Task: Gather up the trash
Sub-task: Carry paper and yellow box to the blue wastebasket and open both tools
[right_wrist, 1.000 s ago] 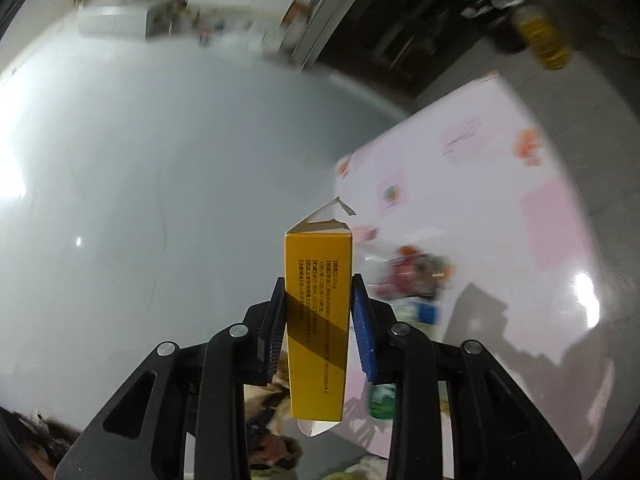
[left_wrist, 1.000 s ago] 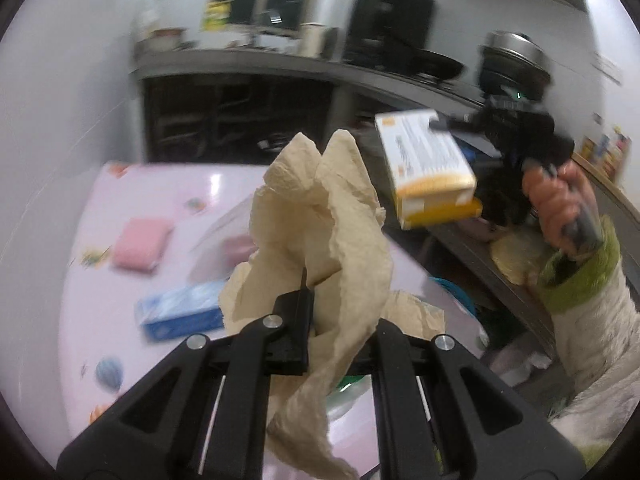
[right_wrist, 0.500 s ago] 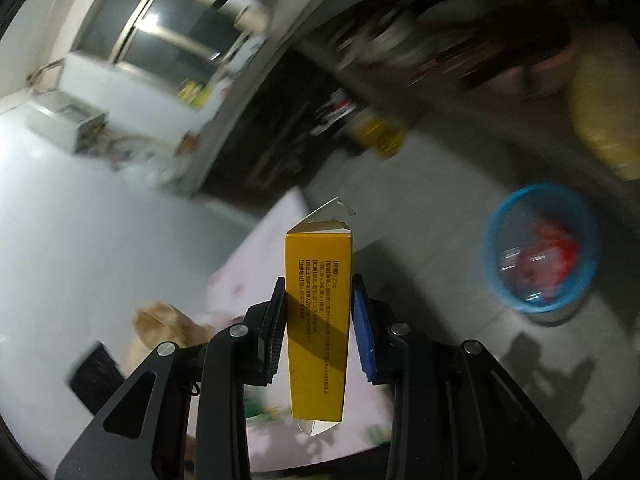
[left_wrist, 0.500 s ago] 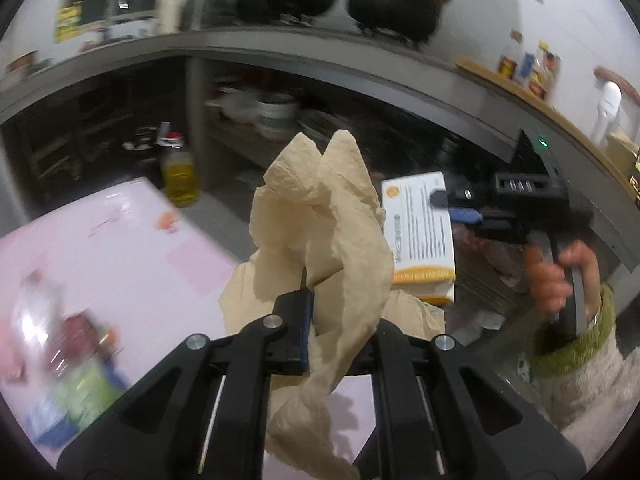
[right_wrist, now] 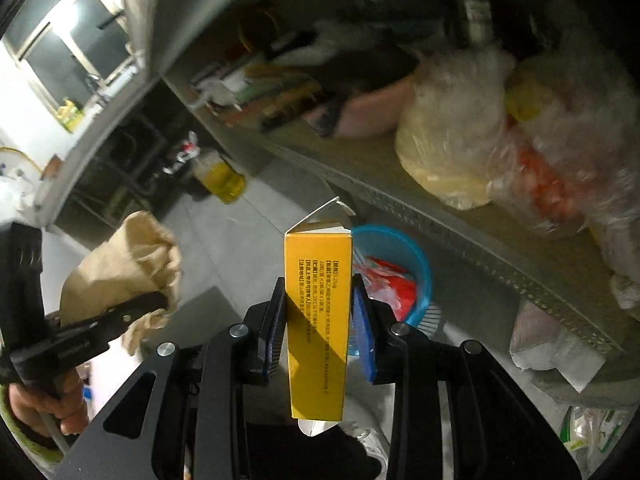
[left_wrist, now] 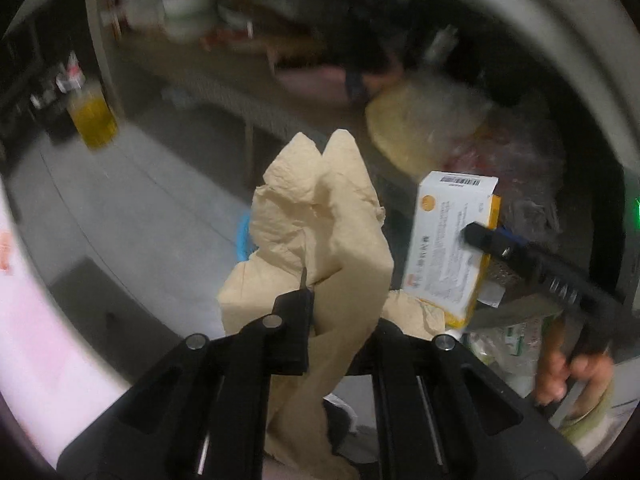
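The left gripper (left_wrist: 332,312) is clamped on a wad of tan paper (left_wrist: 320,216), which stands up between the fingers and hangs down below them. Seen from the right wrist, the same paper (right_wrist: 128,256) bulges out of the left gripper (right_wrist: 160,300) at the left edge, with the person's left hand (right_wrist: 44,400) wrapped around the handle low in the corner.

The right gripper (right_wrist: 318,320) is clamped on a yellow box (right_wrist: 318,320), upright between the blue pads (right_wrist: 364,332), its top flap open. In the left wrist view the box (left_wrist: 452,248) shows its white printed face and a barcode on the end, pinched by the right gripper (left_wrist: 480,240), with the right hand (left_wrist: 568,372) on the handle below.

Just beyond the box, on the grey floor (right_wrist: 224,240), stands a blue bin (right_wrist: 416,272) with red and white scraps inside. Only a sliver of that bin (left_wrist: 242,236) shows behind the paper in the left wrist view. Both grippers are held above the floor near it.

Farther back, a low shelf (right_wrist: 460,216) carries plastic bags (right_wrist: 452,136) of yellow and red contents and a pink basin (right_wrist: 368,116). A bottle of yellow oil (right_wrist: 220,176) stands on the floor to the left. The pink table (left_wrist: 36,344) edges the left wrist view.
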`<act>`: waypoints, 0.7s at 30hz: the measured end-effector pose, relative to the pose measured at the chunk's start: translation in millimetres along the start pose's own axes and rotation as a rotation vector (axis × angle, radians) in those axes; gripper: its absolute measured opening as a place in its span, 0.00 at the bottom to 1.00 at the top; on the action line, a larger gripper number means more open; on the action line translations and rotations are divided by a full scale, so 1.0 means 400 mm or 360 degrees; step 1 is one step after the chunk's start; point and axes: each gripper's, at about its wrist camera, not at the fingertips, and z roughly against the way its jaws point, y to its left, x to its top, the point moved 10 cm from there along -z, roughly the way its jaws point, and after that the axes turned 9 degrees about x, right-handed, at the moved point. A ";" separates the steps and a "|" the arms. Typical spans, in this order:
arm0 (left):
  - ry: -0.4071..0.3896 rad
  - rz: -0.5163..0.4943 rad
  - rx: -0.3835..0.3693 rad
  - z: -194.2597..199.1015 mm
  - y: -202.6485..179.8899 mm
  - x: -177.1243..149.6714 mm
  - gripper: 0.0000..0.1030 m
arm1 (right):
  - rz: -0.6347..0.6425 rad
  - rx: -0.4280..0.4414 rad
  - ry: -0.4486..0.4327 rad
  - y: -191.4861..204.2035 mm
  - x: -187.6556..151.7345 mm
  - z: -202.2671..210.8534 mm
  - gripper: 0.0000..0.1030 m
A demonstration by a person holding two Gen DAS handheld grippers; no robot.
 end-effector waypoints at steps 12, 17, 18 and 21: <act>0.0330 0.0342 -0.0096 -0.354 0.049 0.087 0.46 | -0.0062 -0.0191 0.0014 -0.141 0.019 -0.353 0.60; 0.0341 0.0438 -0.0166 -0.379 0.041 0.094 0.49 | -0.0154 -0.0212 0.0047 -0.191 -0.014 -0.406 0.60; 0.0315 0.0421 -0.0183 -0.374 0.033 0.098 0.49 | -0.0155 -0.0210 0.0040 -0.191 -0.016 -0.401 0.60; 0.0262 0.0385 -0.0206 -0.344 0.016 0.105 0.51 | -0.0120 -0.0227 0.0019 -0.175 -0.026 -0.363 0.60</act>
